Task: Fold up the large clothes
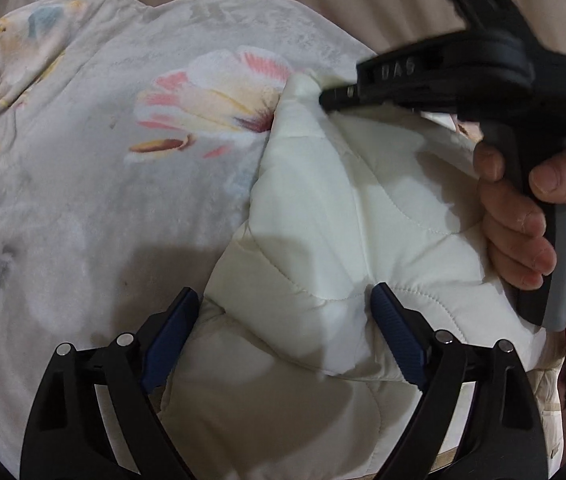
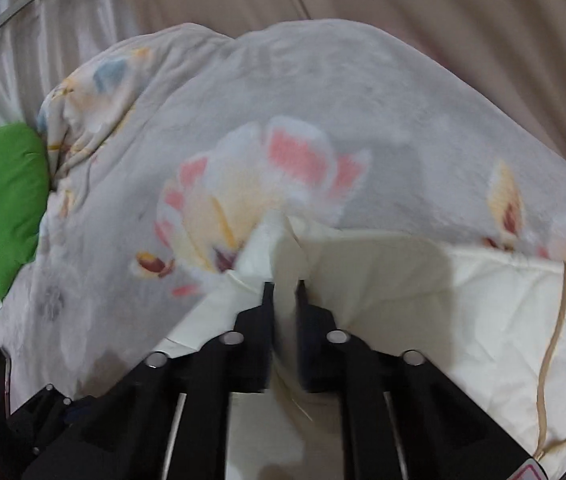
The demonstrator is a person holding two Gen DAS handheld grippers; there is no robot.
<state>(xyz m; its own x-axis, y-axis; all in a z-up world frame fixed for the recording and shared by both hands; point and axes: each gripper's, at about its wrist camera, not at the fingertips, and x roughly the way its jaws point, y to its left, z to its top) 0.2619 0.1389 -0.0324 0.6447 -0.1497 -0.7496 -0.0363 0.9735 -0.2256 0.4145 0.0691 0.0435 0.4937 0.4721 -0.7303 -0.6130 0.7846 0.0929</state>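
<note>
Left wrist view: left gripper [image 1: 283, 312] spread wide, straddling the cream quilted padded garment [image 1: 323, 232] lying on a grey floral fleece blanket [image 1: 103, 160]. Right gripper [image 2: 285, 286] clenched on a raised garment corner, ahead-right of the left gripper.

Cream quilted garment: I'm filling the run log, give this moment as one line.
right gripper: shut on cream quilted garment corner | left gripper: open, straddling garment fold | surface: floral blanket
</note>
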